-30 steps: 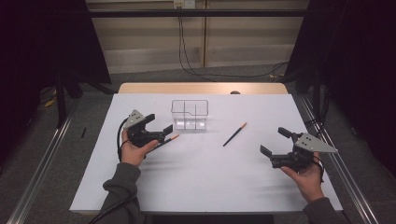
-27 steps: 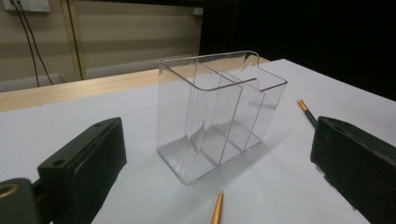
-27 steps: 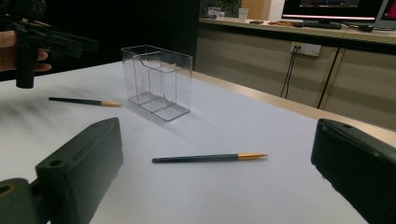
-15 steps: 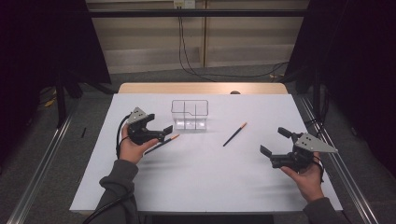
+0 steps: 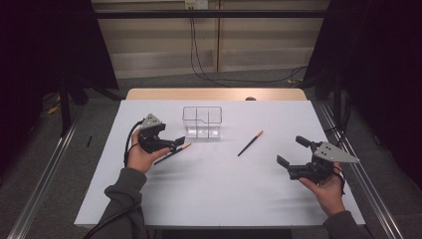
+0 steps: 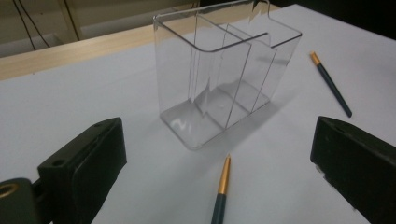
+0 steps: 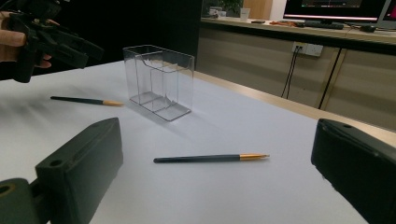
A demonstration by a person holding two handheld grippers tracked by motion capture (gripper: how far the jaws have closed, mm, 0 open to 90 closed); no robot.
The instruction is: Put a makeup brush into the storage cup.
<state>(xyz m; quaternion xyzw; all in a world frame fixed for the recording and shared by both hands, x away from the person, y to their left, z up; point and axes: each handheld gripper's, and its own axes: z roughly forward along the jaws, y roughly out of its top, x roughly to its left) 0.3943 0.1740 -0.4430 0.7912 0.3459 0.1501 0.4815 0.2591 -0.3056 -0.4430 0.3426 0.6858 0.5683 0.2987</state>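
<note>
High view, left hand [image 5: 141,158]: comes in from bottom left in a grey sleeve, palm wrapped under the left claw [image 5: 175,143], wrist bent so the jaws point right and slightly away, toward the organiser.
Left claw state: jaws spread wide in the left gripper view, nothing between them but bare counter; grips nothing.
Near pen [image 5: 172,153]: dark barrel with gold end, flat on the white counter [image 5: 209,189], just under and beside the left claw's tips; gold end toward the organiser. Lies between the jaws in the left gripper view [image 6: 221,190], untouched by either.
Clear organiser [image 5: 201,122]: upright, divided into compartments, all empty, just beyond the left claw; close ahead in the left gripper view [image 6: 224,74].
Far pen [image 5: 250,143]: flat on the counter right of the organiser, angled, gold end away from the person; well apart from both claws.
Right hand [image 5: 328,191]: enters from bottom right, held low over the counter's right side, cupped under the right claw [image 5: 290,151], jaws aimed left toward the middle.
Right claw state: jaws wide apart in the right gripper view, holding nothing; far pen [image 7: 211,158] lying crosswise ahead of them.
</note>
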